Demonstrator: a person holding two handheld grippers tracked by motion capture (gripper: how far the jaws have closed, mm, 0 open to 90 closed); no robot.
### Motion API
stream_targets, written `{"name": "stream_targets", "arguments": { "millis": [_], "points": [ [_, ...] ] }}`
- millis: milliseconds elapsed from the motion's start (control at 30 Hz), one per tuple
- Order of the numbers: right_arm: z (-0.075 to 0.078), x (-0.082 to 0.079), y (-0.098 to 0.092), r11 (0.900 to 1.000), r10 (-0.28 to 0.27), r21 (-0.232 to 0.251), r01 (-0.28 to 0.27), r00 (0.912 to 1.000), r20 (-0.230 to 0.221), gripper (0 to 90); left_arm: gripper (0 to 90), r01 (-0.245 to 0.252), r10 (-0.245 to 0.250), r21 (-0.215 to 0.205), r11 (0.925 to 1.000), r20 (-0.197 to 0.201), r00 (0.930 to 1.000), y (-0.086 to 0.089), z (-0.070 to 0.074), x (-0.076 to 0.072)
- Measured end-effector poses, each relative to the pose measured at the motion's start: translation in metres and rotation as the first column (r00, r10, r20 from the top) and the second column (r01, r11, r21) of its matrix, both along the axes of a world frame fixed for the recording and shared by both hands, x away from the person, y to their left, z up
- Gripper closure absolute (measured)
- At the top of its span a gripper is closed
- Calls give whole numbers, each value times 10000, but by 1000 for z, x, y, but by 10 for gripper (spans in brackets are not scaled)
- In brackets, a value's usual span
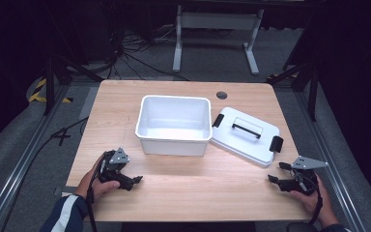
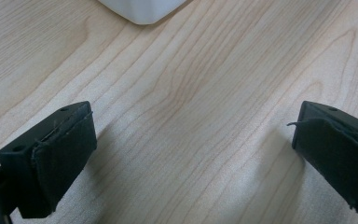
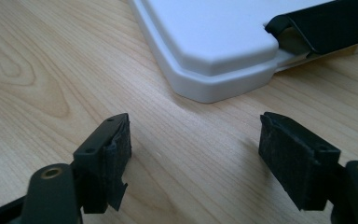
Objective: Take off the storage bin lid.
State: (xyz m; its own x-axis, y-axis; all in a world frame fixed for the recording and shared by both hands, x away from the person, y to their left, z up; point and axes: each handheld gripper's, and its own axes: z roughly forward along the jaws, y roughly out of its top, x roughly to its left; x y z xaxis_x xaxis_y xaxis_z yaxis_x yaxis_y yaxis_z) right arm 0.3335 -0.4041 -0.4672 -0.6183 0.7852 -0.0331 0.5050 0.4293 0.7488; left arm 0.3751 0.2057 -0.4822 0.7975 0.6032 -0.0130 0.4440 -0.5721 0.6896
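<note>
Right hand-held gripper: right hand-held gripper [image 1: 276,179] rested low on the surface [image 1: 183,193], jaws spread wide, nothing between them.
Lid: white lid [image 1: 245,135] lay flat just ahead of that gripper's jaws, its near corner [image 3: 214,79] close but untouched, black latch [image 3: 326,25] beyond.
Bin: open white bin [image 1: 174,124] stood empty, ahead of the left hand-held gripper [image 1: 134,181], beside the lid.
Left hand-held gripper: jaws wide apart over bare wood, holding nothing.
Progress: judged barely begun; grasping the lid and seating it on the bin remained.
</note>
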Motion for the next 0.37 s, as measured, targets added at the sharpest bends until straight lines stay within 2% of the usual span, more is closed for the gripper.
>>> {"name": "stream_targets", "arguments": {
  "millis": [367],
  "points": [
    [0,0,-1,9999,-150,-21,150,9999,-42,251,1,-141,141,71,9999,9,9999,1,0,1]
  ]
}}
